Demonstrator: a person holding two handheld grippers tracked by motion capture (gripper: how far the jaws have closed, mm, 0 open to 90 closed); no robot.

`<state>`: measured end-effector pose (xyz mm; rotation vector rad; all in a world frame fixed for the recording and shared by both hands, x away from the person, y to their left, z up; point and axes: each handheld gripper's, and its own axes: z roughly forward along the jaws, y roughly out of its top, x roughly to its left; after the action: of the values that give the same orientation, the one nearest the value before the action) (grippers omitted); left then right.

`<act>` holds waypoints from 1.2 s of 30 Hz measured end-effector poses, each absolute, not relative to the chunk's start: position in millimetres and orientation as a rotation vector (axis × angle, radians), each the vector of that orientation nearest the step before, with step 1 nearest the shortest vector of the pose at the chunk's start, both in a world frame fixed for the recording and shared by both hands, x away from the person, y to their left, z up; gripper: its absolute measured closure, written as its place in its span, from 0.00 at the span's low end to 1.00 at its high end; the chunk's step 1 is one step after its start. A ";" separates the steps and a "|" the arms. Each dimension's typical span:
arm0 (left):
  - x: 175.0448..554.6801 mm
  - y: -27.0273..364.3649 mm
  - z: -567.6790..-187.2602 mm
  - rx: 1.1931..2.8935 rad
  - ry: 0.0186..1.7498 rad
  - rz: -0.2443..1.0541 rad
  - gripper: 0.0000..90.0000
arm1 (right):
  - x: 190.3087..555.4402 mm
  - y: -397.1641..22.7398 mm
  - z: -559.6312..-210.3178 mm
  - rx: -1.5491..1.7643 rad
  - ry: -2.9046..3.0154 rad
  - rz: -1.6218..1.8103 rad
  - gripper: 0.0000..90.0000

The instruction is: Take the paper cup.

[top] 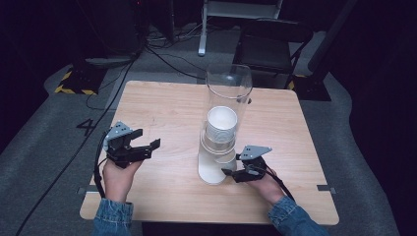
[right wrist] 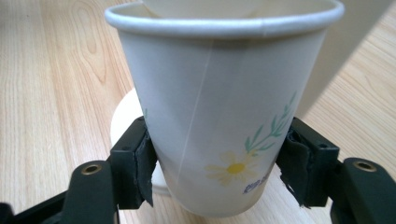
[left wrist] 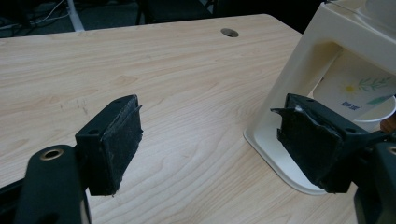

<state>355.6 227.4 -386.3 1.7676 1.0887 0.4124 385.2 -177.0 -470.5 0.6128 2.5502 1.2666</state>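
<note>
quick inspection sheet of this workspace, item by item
surface: light wooden table, with a cable hole near its far edge
job's things: cup dispenser, clear tube on a cream base, with stacked cups; daisy-print paper cup at its bottom opening
clutter: nothing seen
grippers: left gripper open, beside the dispenser; right gripper with its jaws on either side of the paper cup
cables: black cable trailing from the left gripper; more on the floor
surroundings: grey carpet, dark chair

- On my remote feed, a light square wooden table (top: pixel 162 108) stands on grey carpet (top: pixel 49 147).
- A black chair (top: pixel 268 46) sits beyond its far edge.
- Black cables (top: pixel 167 56) cross the carpet near yellow-and-black striped tape (top: pixel 74 89).
- I read a dark floor marking "4" (top: pixel 86 126) left of the table.
</note>
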 end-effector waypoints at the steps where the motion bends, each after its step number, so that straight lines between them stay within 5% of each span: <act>1: 357.2 225.8 -386.3 1.770 1.087 0.411 0.24 | 385.0 -179.2 -470.8 0.617 2.554 1.262 0.39; 36: 359.9 227.9 -390.7 1.774 1.152 0.443 0.26 | 397.5 -262.0 -427.1 0.886 2.142 1.443 0.38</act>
<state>359.9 227.9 -390.7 1.7738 1.1515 0.4435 397.5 -262.0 -427.1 0.8863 2.1423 1.4430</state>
